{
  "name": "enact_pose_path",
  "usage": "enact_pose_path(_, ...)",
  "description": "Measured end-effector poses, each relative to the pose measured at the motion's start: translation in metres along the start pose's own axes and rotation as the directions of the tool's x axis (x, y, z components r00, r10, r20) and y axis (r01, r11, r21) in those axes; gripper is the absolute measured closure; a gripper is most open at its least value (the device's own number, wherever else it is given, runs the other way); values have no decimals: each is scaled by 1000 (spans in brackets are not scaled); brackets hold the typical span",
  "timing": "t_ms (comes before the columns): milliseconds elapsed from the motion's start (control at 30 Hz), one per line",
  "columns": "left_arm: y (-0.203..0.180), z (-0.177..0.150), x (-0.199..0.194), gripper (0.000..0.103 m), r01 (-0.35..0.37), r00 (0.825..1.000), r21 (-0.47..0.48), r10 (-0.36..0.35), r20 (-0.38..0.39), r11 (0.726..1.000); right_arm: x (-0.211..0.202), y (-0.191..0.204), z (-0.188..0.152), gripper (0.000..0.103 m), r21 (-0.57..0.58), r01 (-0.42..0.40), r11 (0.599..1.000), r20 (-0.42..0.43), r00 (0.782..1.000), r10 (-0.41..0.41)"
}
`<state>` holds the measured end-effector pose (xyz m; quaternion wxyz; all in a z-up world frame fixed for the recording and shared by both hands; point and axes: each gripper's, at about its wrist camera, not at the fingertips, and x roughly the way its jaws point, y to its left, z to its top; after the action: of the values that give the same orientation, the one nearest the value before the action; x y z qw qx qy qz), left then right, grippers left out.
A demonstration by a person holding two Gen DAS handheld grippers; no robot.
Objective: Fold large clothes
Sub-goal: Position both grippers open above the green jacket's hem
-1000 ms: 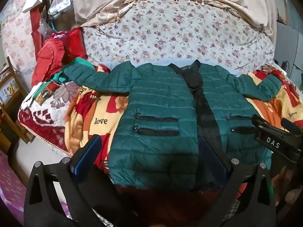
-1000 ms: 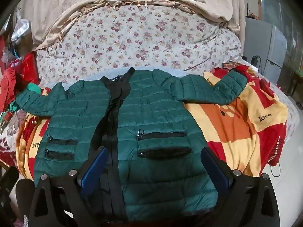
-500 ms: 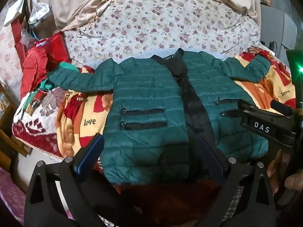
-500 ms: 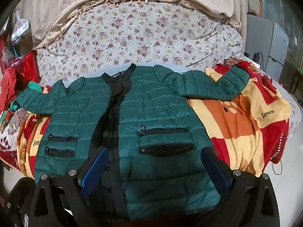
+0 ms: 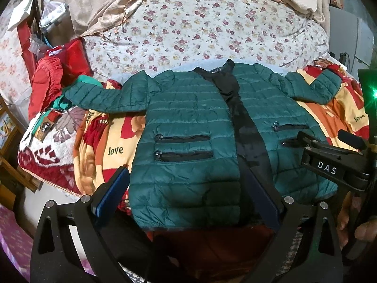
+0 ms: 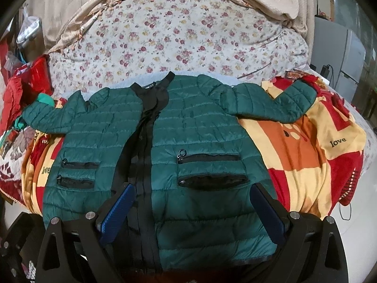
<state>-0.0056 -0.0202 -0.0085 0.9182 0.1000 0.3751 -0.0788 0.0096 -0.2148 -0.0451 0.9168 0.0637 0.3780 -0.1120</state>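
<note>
A dark green quilted puffer jacket [image 5: 188, 122] [image 6: 200, 129] lies face up and spread flat on the bed, both sleeves stretched out sideways, with its black front placket running down the middle. My left gripper [image 5: 186, 195] hovers open over the jacket's lower left hem, holding nothing. My right gripper [image 6: 193, 210] stands open above the lower right front panel, also holding nothing. The right gripper's black body marked DAS [image 5: 329, 167] shows at the right edge of the left wrist view, with a person's hand [image 5: 362, 231] behind it.
A red, orange and yellow blanket [image 6: 306, 146] with "love" printed on it lies under the jacket. A floral quilt [image 5: 200, 30] is piled behind. Red clothes [image 5: 47, 80] sit at the far left. A grey cabinet [image 6: 339, 54] stands right of the bed.
Both grippers have drawn back slightly toward the bed's near edge, so the jacket sits a little further away and more centred in the left wrist view. The jacket itself has not moved.
</note>
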Motion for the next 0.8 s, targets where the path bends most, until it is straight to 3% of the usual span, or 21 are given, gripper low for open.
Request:
enact_pose_path(533, 0, -2, 7, 5, 5, 1000, -6, -5, -25, 1000, 9, 0, -3, 6, 5, -14, 1000, -42, 999, 14)
enact_pose_path(800, 5, 2, 12, 5, -6, 1000, -21, 5, -25, 1000, -2, -2, -2, 5, 40, -24, 999, 66, 998, 21)
